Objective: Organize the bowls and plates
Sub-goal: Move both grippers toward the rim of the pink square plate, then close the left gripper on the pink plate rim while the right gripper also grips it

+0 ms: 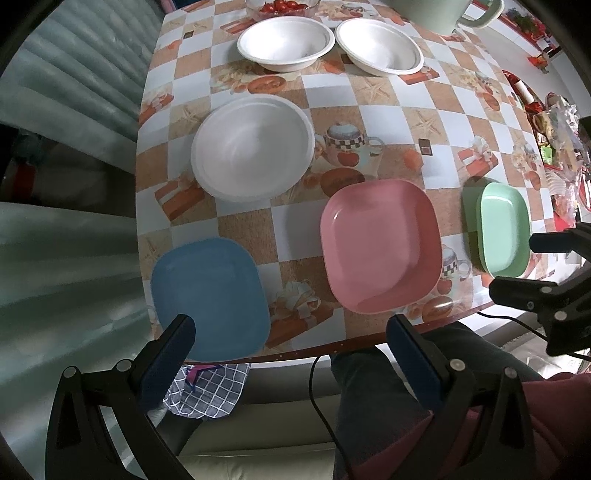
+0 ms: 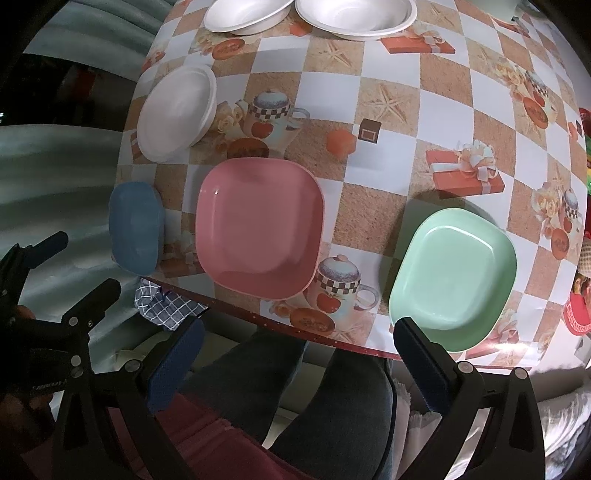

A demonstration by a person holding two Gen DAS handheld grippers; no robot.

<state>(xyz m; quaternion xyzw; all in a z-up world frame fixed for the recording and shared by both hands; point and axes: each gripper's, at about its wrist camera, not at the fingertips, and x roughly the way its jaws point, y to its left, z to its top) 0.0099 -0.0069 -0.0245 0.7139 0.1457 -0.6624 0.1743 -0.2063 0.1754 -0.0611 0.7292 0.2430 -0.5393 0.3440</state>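
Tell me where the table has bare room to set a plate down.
Widest free patch: between the pink plate, the green plate and the two white bowls at the back. Crowded: near left, where blue plate, white plate and pink plate sit close.

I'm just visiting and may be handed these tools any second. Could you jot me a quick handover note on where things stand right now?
Left hand-held gripper: open, empty, hovering at the table's near edge by the blue square plastic plate.
Right hand-held gripper: open, empty, near the mint green square plastic plate.
On the checkered tablecloth: the pink square plastic plate sits between blue and green; a white round disposable plate lies behind; two white disposable bowls sit side by side at the far end.
Done: nothing stacked yet.
Left: gather the plates into one pile and nest the bowls.
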